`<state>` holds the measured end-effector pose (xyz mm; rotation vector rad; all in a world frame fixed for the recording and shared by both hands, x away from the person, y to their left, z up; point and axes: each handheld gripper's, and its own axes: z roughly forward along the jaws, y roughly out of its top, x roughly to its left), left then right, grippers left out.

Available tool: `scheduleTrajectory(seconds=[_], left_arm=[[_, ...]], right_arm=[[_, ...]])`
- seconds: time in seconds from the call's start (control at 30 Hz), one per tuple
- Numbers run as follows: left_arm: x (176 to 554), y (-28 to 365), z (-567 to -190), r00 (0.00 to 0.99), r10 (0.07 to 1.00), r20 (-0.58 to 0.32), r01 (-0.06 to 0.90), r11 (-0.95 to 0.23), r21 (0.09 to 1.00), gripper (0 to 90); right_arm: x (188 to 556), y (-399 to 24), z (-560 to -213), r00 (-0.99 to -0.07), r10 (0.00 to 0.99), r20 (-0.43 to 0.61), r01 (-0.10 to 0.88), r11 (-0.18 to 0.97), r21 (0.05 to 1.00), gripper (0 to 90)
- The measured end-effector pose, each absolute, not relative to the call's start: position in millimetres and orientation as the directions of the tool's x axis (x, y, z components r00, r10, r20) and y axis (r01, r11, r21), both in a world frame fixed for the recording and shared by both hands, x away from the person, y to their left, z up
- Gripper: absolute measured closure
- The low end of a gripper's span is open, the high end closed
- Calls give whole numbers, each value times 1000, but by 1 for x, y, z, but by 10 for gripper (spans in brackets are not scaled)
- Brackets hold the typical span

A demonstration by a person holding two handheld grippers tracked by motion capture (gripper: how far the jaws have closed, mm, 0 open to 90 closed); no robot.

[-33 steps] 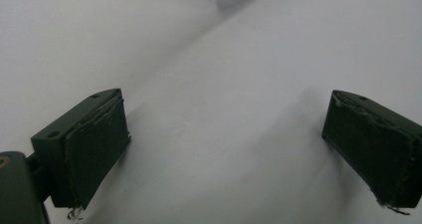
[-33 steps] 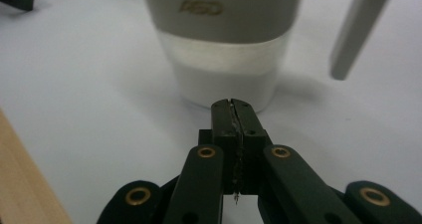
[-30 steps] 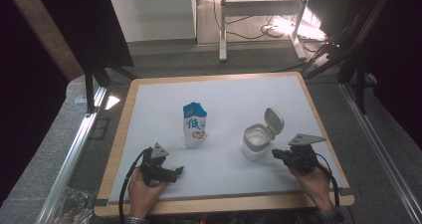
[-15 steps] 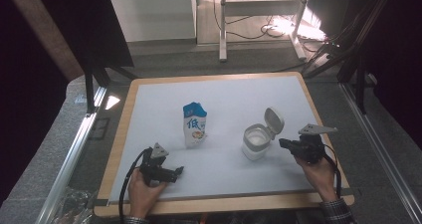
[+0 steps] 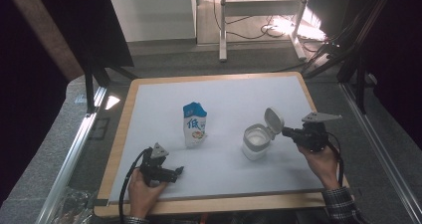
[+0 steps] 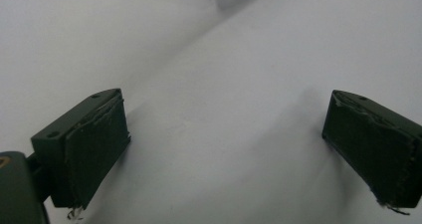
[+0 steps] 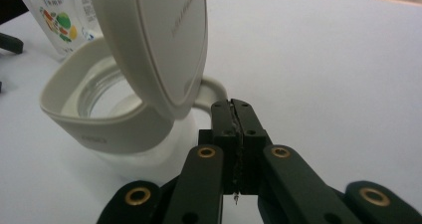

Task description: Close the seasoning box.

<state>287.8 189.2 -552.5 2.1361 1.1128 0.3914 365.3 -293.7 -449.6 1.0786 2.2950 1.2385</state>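
White table top with a wooden rim, framed by metal rails at left and right. Grey carpet floor beyond the far edge. White metal stand at the back, cables lying by its legs in a bright patch of light. Dark panels at both sides.

Carton left of jar, both on table.

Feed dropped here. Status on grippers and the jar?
Left gripper open, resting on table. Right gripper shut beside jar, lid up. Pouch clear.
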Motion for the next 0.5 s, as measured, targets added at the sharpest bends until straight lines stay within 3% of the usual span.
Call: scheduleTrajectory(seconds=[0.5], left_arm=[[288, 189, -552, 589, 807, -45, 600, -399, 694, 37]], right_arm=[[373, -287, -422, -692, 715, 97, 447, 320, 835, 895]])
